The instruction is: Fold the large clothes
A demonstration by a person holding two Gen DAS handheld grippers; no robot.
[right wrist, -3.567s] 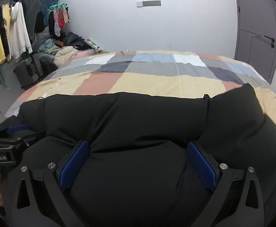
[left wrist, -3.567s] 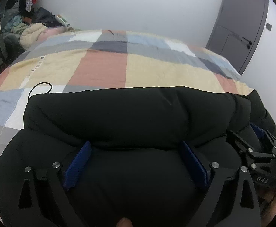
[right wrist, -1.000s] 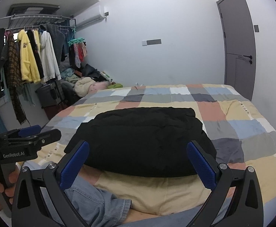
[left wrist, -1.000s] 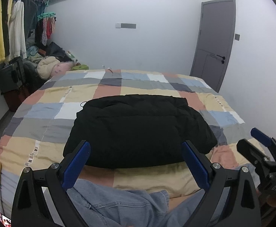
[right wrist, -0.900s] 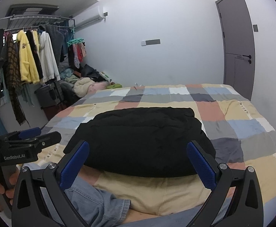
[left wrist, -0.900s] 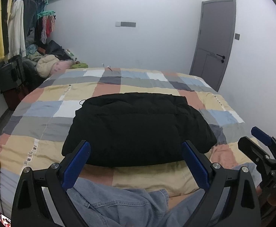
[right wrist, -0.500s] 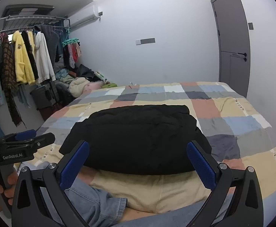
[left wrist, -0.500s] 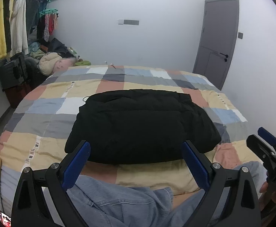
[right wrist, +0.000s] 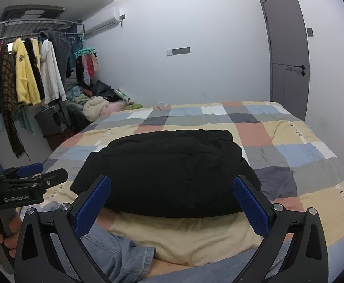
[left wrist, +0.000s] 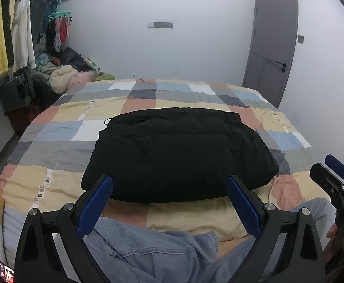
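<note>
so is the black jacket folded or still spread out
Folded: the black jacket lies as one compact, thick bundle on the checked bedspread, no sleeves showing.

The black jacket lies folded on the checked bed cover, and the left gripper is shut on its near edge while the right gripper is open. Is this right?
Not quite. The left gripper is open too and holds nothing, as the left wrist view shows. The black jacket does lie folded on the checked bed cover, and the right gripper is open.
</note>
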